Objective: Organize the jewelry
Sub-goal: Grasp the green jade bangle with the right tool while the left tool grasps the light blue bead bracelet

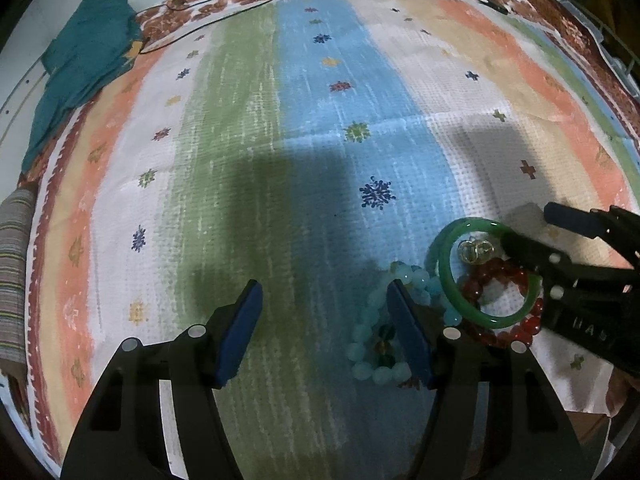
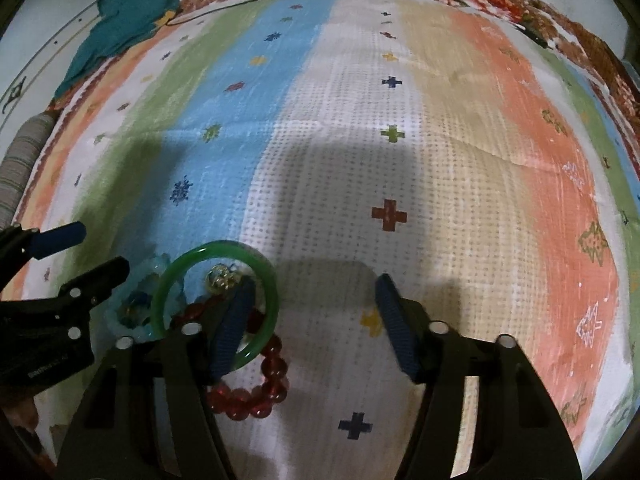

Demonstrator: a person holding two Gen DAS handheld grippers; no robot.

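Note:
A green bangle (image 1: 448,280) (image 2: 168,280) lies on the striped cloth over a red bead bracelet (image 1: 512,332) (image 2: 256,396), a pale blue bead bracelet (image 1: 376,368) (image 2: 140,308) and small gold rings (image 1: 474,249) (image 2: 220,280). My left gripper (image 1: 324,332) is open and empty; its right finger lies over the blue beads. My right gripper (image 2: 316,324) is open, with its left finger reaching through the bangle's ring. In the left wrist view the right gripper (image 1: 536,232) enters from the right edge.
The striped patterned cloth (image 1: 304,128) (image 2: 400,160) covers a flat surface. A teal cloth (image 1: 80,64) (image 2: 124,24) lies at the far left corner with a thin black cable (image 1: 224,12). A striped cushion (image 1: 12,272) is at the left edge.

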